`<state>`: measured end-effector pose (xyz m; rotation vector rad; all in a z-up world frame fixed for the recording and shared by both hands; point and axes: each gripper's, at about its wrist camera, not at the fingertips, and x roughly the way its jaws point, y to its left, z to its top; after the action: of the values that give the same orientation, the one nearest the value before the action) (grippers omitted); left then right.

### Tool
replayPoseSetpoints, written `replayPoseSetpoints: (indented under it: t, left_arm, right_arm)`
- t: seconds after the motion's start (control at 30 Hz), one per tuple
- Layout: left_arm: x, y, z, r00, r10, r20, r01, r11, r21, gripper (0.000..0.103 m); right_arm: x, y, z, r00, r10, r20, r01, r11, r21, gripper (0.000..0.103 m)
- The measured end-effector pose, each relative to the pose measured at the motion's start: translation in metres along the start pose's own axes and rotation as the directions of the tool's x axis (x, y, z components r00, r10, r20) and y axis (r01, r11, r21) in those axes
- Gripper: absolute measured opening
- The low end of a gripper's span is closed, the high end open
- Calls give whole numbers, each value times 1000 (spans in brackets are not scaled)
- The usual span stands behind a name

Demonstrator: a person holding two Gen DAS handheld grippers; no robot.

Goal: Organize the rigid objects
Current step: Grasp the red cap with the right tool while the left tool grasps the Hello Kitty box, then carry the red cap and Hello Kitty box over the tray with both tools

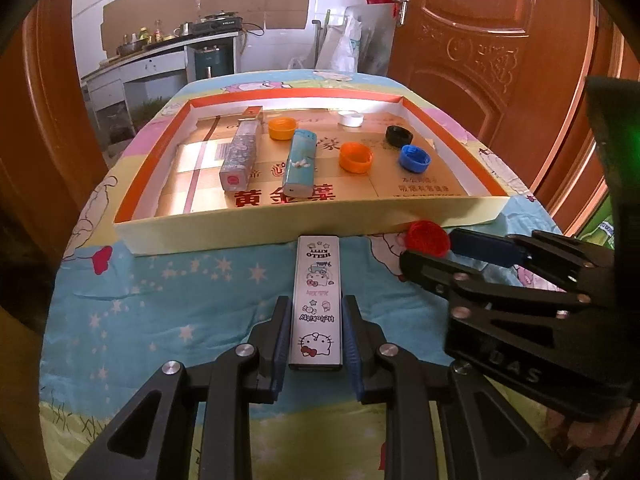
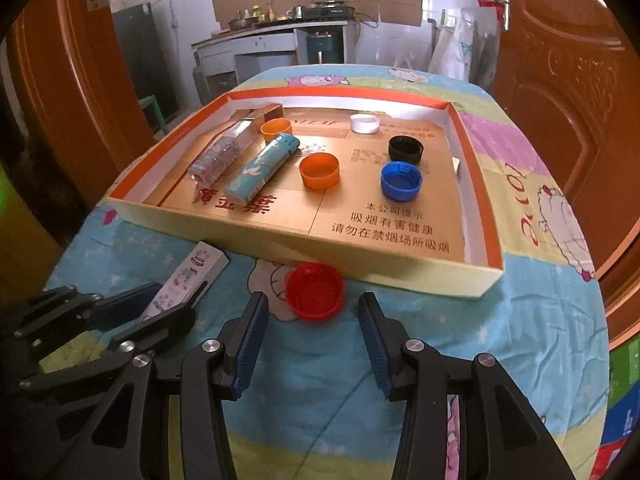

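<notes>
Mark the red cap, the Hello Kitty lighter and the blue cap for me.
red cap (image 2: 315, 297), right wrist view, inner hollow.
Hello Kitty lighter (image 1: 317, 300), left wrist view, printed top face.
blue cap (image 2: 401, 181), right wrist view, inner hollow.

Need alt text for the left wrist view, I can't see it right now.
The left gripper straddles a white Hello Kitty lighter lying on the cartoon-print cloth, just before a shallow cardboard tray. The tray holds two lighters and five bottle caps; at right, the right gripper reaches a red cap.
</notes>
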<state>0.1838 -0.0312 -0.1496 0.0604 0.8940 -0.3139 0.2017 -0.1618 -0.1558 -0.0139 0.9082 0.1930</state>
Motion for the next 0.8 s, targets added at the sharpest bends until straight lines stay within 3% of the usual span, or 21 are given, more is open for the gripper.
replayPoseSetpoints:
  t: [0.03, 0.63, 0.8]
  left_arm:
    - [0, 0, 0, 1000, -2, -1, 2, 1000, 2, 26]
    - [-14, 5, -2, 1000, 8, 19, -8, 1000, -15, 25]
    - [-5, 7, -4, 1000, 9, -26, -10, 1000, -16, 25]
  right_arm:
    - [1, 2, 1, 1000, -15, -2, 15, 1000, -9, 31]
    - [-25, 7, -2, 1000, -8, 30, 9, 999, -34, 31]
    - [-28, 7, -5, 1000, 1, 27, 0, 1000, -30, 31]
